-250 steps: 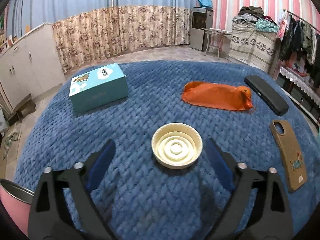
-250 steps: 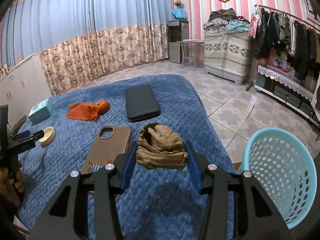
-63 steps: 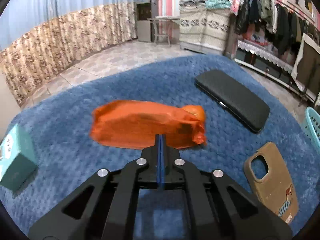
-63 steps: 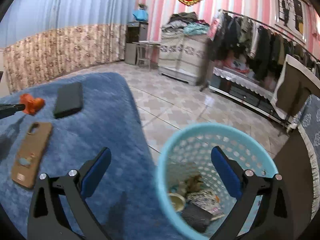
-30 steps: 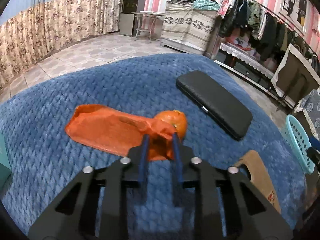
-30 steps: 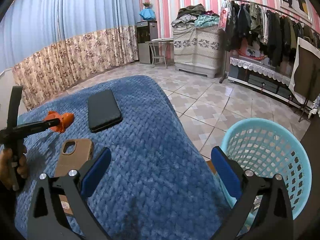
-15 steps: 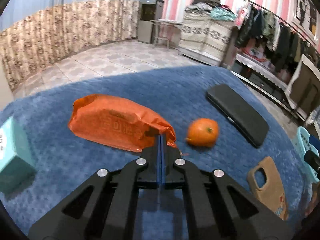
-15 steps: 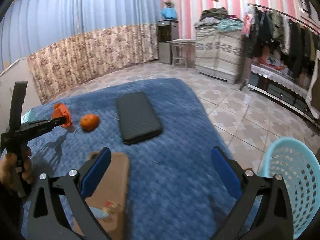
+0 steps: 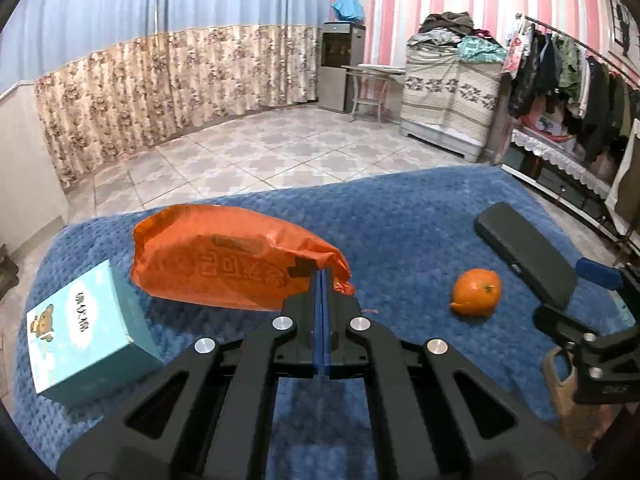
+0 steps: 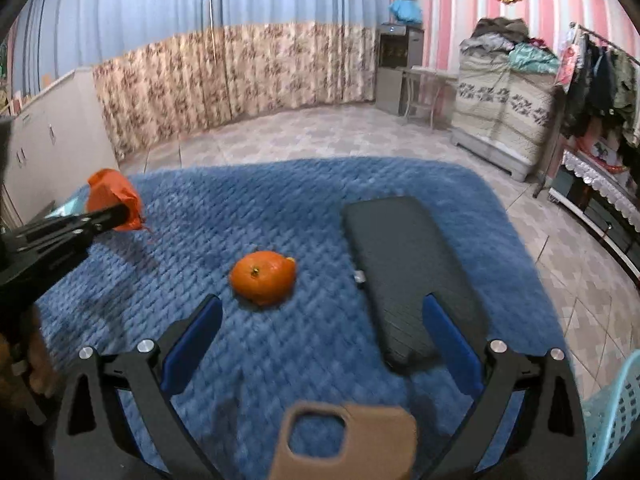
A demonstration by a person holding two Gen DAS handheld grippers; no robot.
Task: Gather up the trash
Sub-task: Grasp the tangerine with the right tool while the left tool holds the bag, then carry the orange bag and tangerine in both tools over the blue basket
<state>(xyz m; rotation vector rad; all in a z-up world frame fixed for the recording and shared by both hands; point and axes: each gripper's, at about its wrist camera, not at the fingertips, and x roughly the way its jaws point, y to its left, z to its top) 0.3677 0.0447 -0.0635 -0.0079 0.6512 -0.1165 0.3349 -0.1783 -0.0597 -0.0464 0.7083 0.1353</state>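
Left tongs (image 9: 322, 280) are clamped on the corner of an orange bag (image 9: 224, 258), lifted off the blue quilted tabletop (image 9: 400, 216). Right tongs (image 10: 320, 332) hang apart above an orange (image 10: 262, 277), beside a black case (image 10: 404, 264) and phone case (image 10: 348, 440). Bag not yet binned; the turquoise basket (image 10: 612, 408) waits at right, over a tiled floor

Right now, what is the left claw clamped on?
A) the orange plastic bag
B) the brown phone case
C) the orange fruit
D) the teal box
A: the left claw is shut on the edge of the orange plastic bag, while the orange fruit lies apart on the blue blanket.
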